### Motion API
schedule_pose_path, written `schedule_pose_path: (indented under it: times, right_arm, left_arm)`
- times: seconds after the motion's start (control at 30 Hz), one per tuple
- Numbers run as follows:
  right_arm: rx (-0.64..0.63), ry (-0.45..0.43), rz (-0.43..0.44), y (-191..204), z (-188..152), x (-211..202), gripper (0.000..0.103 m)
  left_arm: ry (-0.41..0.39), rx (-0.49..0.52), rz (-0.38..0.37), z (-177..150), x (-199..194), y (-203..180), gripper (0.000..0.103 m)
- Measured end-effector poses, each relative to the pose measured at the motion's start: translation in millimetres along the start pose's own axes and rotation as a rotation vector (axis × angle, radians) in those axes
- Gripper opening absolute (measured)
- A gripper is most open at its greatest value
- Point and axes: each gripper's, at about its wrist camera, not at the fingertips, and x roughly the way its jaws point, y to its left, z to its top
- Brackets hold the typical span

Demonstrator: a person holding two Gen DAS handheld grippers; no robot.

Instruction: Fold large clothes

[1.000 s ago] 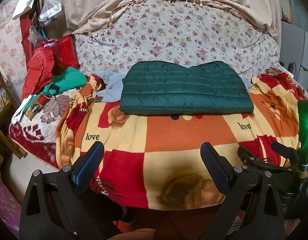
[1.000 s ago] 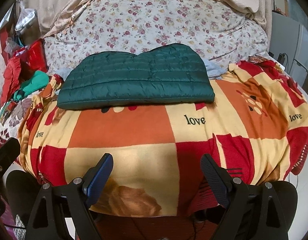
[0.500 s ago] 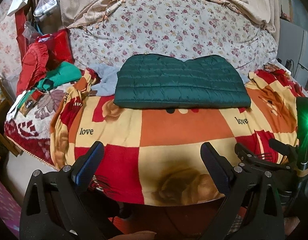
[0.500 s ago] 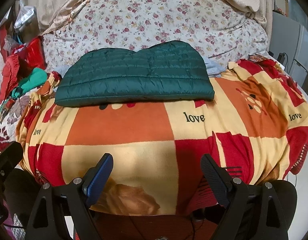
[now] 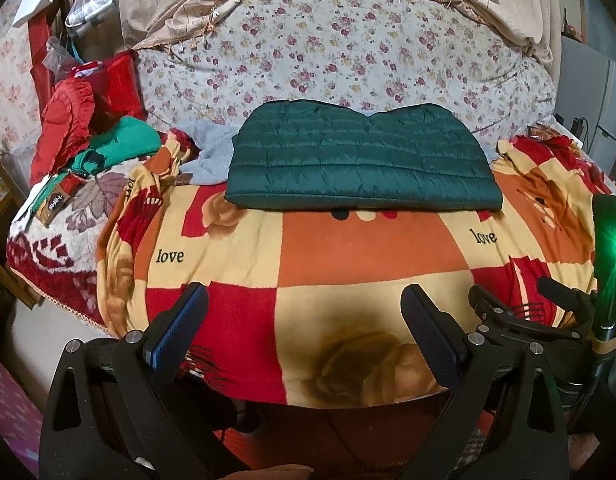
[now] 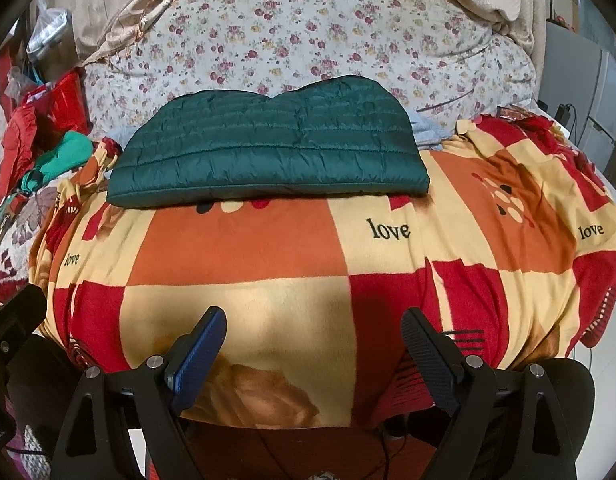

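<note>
A dark green quilted jacket (image 5: 359, 160) lies folded into a flat rectangle on the checked red, orange and yellow blanket (image 5: 347, 264). It also shows in the right wrist view (image 6: 268, 156), on the same blanket (image 6: 236, 248). My left gripper (image 5: 304, 312) is open and empty, above the blanket's near edge, well short of the jacket. My right gripper (image 6: 311, 332) is open and empty, also at the near edge. The right gripper's body shows at the right edge of the left wrist view (image 5: 547, 320).
A floral quilt (image 5: 347, 48) rises behind the jacket. A pile of red and green clothes (image 5: 88, 136) lies at the left. A light blue cloth (image 5: 208, 152) sits under the jacket's left end. White cabinets (image 6: 579, 88) stand at the right.
Both grippers have drawn back and dropped slightly from the bed, so the jacket sits higher in both views. The jacket has not moved. Both stay open.
</note>
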Motion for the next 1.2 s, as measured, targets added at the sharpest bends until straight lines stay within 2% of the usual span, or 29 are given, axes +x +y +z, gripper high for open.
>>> schedule_pose_path:
  times: [0.57,1.2]
  right_arm:
    - [-0.002,0.003,0.001,0,-1,1,0.087]
    - [-0.004,0.005,0.0,-1,-2,3,0.087]
  left_arm:
    - [0.047,-0.02,-0.015,-1,9,0,0.097]
    - [0.062,-0.026,-0.019,-3,14,0,0.097]
